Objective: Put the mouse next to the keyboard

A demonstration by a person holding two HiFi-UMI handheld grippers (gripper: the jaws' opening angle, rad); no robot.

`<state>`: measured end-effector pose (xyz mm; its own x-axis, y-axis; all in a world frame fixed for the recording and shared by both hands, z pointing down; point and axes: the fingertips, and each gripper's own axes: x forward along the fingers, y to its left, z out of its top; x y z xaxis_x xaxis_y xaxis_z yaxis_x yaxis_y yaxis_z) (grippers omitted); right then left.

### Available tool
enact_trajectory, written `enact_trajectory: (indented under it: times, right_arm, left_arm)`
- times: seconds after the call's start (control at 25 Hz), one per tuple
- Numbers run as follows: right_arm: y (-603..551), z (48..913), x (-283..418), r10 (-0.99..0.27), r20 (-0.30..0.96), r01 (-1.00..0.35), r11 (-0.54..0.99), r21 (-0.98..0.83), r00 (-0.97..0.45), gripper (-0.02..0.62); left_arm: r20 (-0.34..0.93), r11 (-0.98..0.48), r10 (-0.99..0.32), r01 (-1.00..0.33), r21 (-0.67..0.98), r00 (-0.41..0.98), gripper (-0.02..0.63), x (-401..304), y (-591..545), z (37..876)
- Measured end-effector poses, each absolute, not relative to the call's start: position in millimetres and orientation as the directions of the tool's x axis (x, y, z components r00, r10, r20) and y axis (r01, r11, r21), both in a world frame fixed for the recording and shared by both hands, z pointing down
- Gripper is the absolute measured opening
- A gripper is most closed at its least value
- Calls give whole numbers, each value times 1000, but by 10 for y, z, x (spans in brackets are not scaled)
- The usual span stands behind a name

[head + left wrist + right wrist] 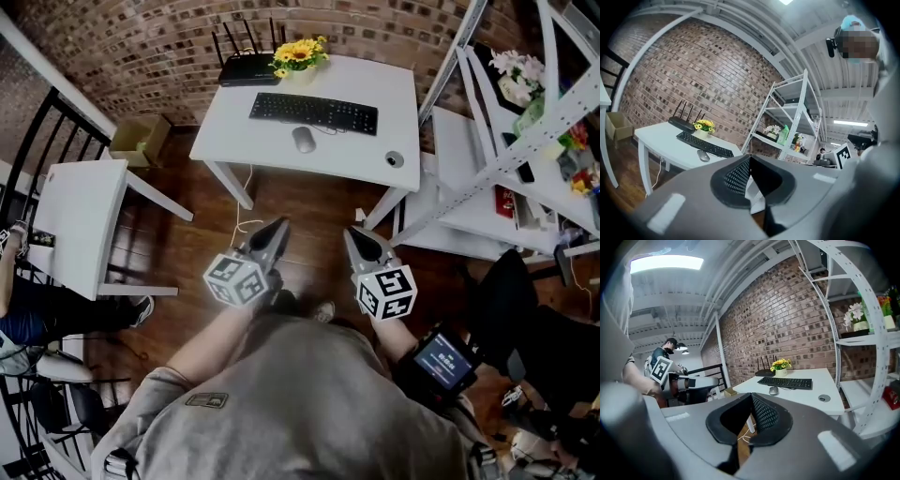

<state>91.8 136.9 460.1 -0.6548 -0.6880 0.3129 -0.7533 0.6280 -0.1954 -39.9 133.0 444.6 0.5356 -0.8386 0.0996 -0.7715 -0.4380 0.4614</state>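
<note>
A grey mouse (304,139) lies on the white desk (272,155), just in front of the black keyboard (313,112); the mouse (773,390) and keyboard (789,382) also show in the right gripper view, and the mouse (703,156) and keyboard (704,144) in the left gripper view. My left gripper (278,228) and right gripper (354,235) hang side by side over the wooden floor, well short of the desk. Both are shut with nothing between their jaws.
A black router (247,67) and a pot of yellow flowers (300,56) stand at the desk's back edge. A round grommet (395,159) sits at its right front. A white metal shelf (525,141) stands to the right, a white side table (80,220) to the left.
</note>
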Motion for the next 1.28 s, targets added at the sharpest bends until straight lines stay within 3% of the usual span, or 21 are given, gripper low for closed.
enact_trajectory:
  times: [1.28]
  right_arm:
    - [-1261,5111,-363,-722,477,-858,486,-166,-501,12]
  left_arm:
    - [156,-513,-728,-681,523,668,0,-1715,-1404,4939]
